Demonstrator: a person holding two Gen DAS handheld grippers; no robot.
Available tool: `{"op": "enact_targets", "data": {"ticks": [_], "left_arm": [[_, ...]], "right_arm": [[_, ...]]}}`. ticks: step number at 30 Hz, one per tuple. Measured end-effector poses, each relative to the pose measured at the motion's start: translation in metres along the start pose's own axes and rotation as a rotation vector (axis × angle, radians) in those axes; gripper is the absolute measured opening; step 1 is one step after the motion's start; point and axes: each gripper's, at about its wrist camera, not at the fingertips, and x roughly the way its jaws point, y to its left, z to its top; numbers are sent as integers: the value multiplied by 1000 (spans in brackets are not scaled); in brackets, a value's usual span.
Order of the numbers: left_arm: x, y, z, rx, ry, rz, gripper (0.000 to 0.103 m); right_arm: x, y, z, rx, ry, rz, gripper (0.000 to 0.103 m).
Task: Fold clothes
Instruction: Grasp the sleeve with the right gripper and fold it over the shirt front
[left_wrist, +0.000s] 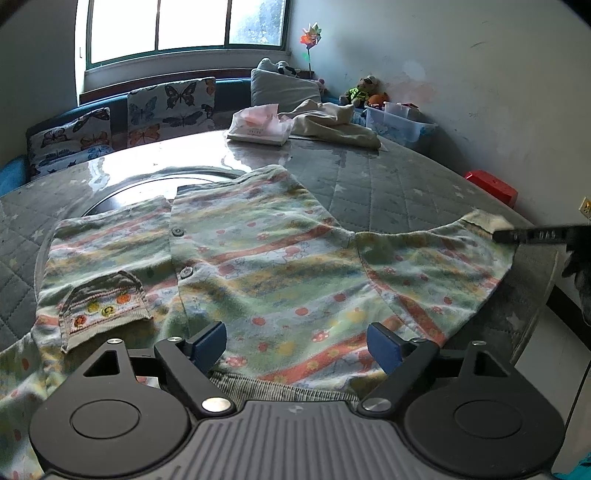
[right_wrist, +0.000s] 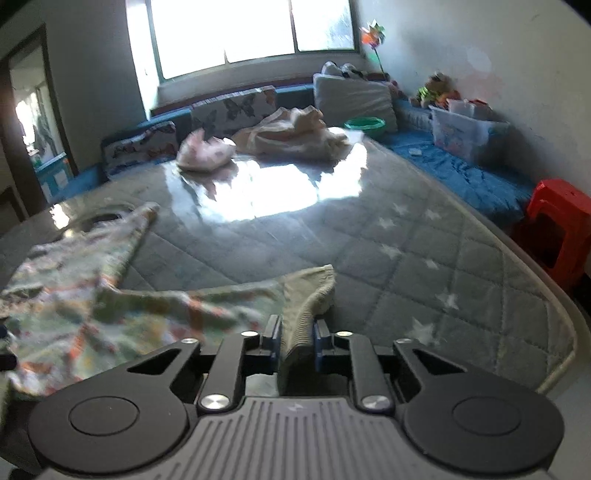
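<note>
A small striped, flower-printed cardigan (left_wrist: 258, 266) lies spread on the quilted table, buttons up, one pocket at the left. My left gripper (left_wrist: 297, 345) hovers open just above its lower hem, nothing between its blue pads. Its right sleeve stretches out toward the table's right edge, and the ribbed sleeve cuff (right_wrist: 306, 306) sits pinched between the pads of my right gripper (right_wrist: 297, 341), which is shut on it. In the left wrist view the right gripper's dark finger (left_wrist: 535, 235) shows at that cuff. The rest of the cardigan (right_wrist: 92, 295) is blurred at the left of the right wrist view.
A pink garment (left_wrist: 258, 123) and a beige garment (left_wrist: 332, 123) lie at the table's far side. The round quilted table (right_wrist: 443, 251) curves off at the right, with a red stool (right_wrist: 561, 221) beside it. Cushions, a sofa bench and a plastic bin (left_wrist: 399, 125) line the wall.
</note>
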Motion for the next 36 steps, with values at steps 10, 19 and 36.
{"op": "enact_targets", "data": {"ticks": [10, 19, 36], "left_arm": [[-14, 19, -11, -71, -20, 31, 88], [-36, 47, -19, -150, -62, 84, 89], [-46, 74, -29, -229, -67, 129, 90]], "right_arm": [[-7, 79, 51, -104, -84, 274, 9], [11, 186, 78, -288, -85, 495, 9], [49, 262, 61, -385, -5, 590, 20]]}}
